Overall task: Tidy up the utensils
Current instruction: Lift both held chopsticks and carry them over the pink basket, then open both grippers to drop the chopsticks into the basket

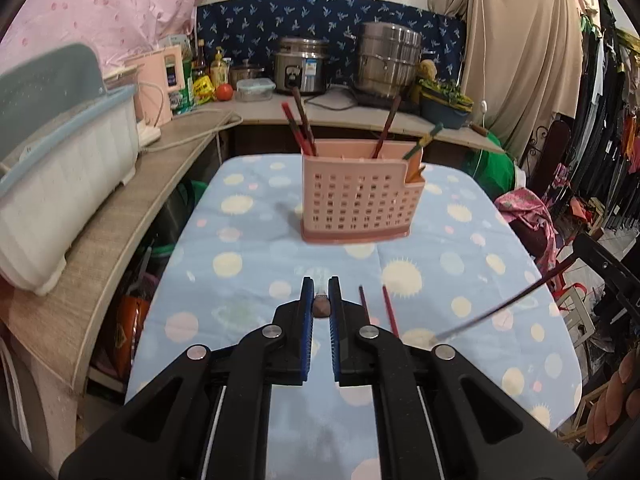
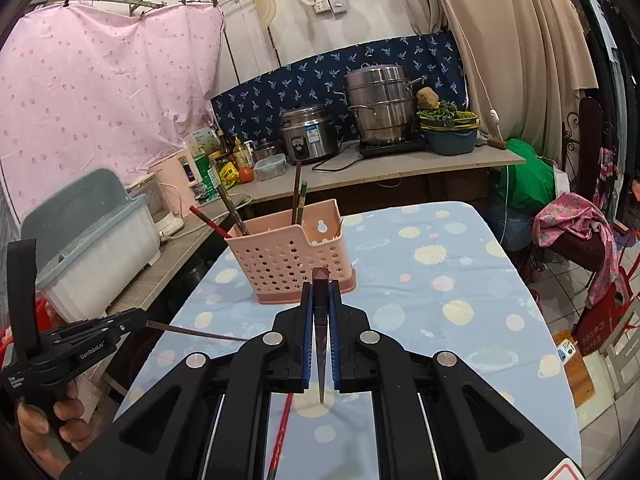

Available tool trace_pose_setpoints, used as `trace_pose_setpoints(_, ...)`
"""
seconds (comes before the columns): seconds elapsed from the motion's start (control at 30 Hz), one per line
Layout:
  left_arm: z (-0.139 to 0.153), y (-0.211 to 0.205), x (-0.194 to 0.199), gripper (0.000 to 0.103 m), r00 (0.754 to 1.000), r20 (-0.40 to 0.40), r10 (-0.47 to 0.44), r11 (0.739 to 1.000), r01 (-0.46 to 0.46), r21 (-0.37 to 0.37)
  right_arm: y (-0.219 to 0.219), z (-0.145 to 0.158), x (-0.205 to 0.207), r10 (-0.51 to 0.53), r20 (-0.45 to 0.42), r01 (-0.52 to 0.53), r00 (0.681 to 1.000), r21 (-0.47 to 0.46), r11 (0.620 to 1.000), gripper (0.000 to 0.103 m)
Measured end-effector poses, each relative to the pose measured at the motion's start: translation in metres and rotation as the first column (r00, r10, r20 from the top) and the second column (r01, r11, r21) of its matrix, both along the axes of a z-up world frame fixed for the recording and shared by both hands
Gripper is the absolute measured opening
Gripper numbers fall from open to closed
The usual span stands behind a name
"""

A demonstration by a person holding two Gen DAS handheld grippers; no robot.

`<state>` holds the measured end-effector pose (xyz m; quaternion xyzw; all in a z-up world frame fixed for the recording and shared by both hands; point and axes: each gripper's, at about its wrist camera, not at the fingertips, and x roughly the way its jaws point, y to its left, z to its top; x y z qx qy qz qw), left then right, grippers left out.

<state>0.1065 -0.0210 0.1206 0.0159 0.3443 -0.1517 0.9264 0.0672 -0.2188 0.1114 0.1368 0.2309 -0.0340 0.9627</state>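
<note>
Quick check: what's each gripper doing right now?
Left gripper: jaws shut on a dark chopstick.
Right gripper: jaws shut on a dark chopstick.

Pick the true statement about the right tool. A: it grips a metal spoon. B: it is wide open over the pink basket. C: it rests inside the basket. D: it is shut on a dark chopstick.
D: the right tool pinches a dark chopstick between its blue pads, short of the pink utensil basket.

A pink perforated holder point(image 1: 358, 204) stands upright on the spotted cloth, with several dark and red chopsticks point(image 1: 300, 124) leaning inside. Two reddish chopsticks point(image 1: 390, 310) lie flat on the cloth. One dark chopstick point(image 2: 321, 320) is clamped between blue pads.
</note>
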Motion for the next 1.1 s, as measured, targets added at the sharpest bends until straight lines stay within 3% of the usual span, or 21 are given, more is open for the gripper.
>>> trace_pose_setpoints(0.4,0.059,-0.014,0.039,0.007,0.994,0.110,-0.007,1.000,0.011,-0.028,-0.006,0.049,0.045,0.042,0.089,-0.044,0.995,0.016,0.999,0.007)
trace_pose_setpoints(0.8,0.140,-0.028,0.090,0.007,0.963,0.268,0.035,0.996,-0.012,-0.086,-0.006,0.117,0.105,0.057,0.241,-0.061,0.969,0.008,0.998,0.007)
trace_pose_setpoints(0.93,0.159,-0.034,0.106,0.007,0.946,0.318,0.053,0.995,-0.024,-0.095,-0.008,0.129,0.133,0.051,0.267,-0.060,0.962,0.027,0.998,0.007)
trace_pose_setpoints(1.1,0.160,-0.042,0.129,0.007,0.939,0.338,0.068,0.994,-0.034,-0.106,-0.008,0.127,0.165,0.044,0.268,-0.056,0.962,0.035,0.998,0.007)
